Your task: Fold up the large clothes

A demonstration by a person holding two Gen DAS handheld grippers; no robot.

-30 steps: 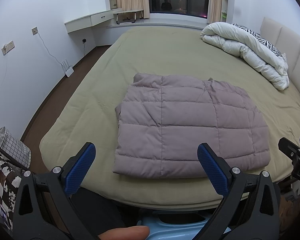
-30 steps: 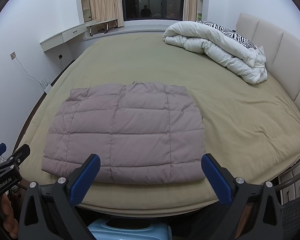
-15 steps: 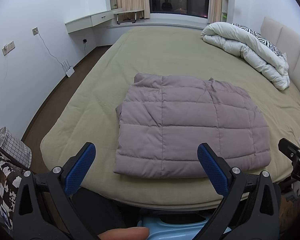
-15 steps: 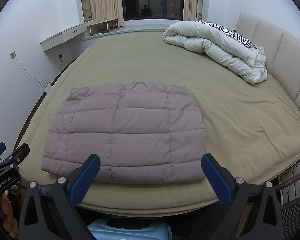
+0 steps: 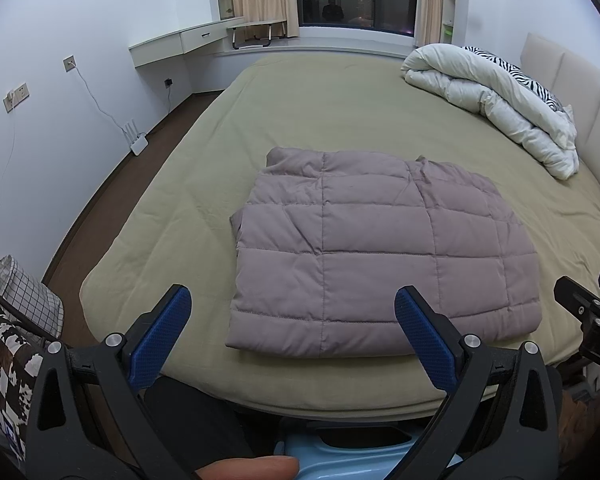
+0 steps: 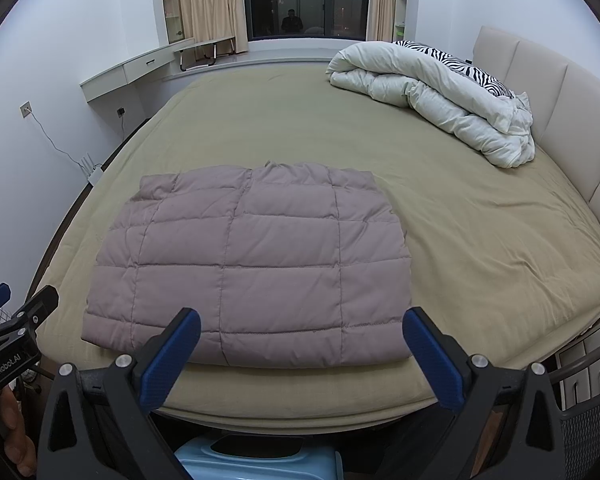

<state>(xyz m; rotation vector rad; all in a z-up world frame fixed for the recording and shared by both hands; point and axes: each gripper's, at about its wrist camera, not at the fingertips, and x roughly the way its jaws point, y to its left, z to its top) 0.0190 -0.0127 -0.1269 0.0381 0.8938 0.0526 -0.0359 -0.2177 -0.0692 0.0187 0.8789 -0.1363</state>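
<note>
Bedroom with a wide olive-covered bed is serving as the work surface; a white duvet is lying bundled by the headboard, well apart from the work. Lying flat near the bed's front edge is the quilted mauve garment, already folded into a compact rectangle. The left gripper and right gripper are both hovering short of that edge, jaws spread wide, pinching nothing. Judgement: folding is appearing complete or one fold from it. Risk noted: the padded fill is looking springy, so layers may be puffing open once released; a further grab at one layer only could be dragging the stack toward the edge and undoing the fold.
</note>
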